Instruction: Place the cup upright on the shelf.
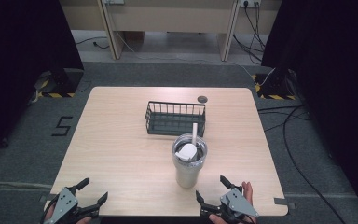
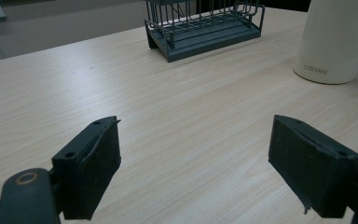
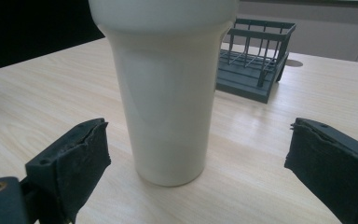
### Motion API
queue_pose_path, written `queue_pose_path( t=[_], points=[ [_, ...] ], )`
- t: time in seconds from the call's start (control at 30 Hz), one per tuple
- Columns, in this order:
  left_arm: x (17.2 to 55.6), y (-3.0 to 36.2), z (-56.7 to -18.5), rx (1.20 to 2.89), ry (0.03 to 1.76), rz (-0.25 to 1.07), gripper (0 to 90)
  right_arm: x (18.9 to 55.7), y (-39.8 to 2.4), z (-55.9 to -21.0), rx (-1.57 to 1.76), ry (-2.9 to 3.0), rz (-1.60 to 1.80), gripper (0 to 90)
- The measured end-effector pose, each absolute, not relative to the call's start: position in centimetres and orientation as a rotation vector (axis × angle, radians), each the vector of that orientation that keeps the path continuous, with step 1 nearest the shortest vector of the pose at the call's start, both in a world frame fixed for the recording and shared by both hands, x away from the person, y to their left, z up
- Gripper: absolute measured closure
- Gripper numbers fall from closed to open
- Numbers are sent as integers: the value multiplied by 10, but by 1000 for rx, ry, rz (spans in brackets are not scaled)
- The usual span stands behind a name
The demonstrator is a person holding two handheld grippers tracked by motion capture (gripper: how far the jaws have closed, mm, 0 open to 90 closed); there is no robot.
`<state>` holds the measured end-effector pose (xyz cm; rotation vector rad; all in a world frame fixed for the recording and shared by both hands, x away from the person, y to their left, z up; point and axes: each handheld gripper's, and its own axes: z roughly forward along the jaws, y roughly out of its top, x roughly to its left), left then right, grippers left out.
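High view: cream tumbler (image 1: 188,163) with lid and white straw (image 1: 195,134) at lower centre of table (image 1: 121,140); dark wire basket (image 1: 175,118) just above it; small dark disc (image 1: 202,98) near upper table edge. Left gripper (image 1: 93,190) lower left, jaws apart; right gripper (image 1: 211,187) lower right, jaws apart.

Left gripper view: jaws wide, nothing between; tumbler upper right, basket top centre.

Right gripper view: tumbler centre, between spread jaws, untouched; basket upper right.

1. The tumbler (image 3: 168,88) is cut off at the top edge of the right gripper view, so its lid and straw are out of sight there.
2. The small dark round thing (image 1: 202,98) on the counter (image 1: 121,140) behind the wire basket (image 1: 175,118) is too small to identify.
3. The person's hands run off the bottom edge of the high view.
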<state>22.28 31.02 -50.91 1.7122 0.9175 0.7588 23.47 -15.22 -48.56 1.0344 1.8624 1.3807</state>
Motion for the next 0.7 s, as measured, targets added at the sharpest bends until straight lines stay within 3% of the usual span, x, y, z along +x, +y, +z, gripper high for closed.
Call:
queue_pose_path(
  t=[0.7],
  points=[
    [221, 309, -509, 1712, 900, 756, 158, 258, -124, -476, 994, 1883, 1411, 29]
  ],
)
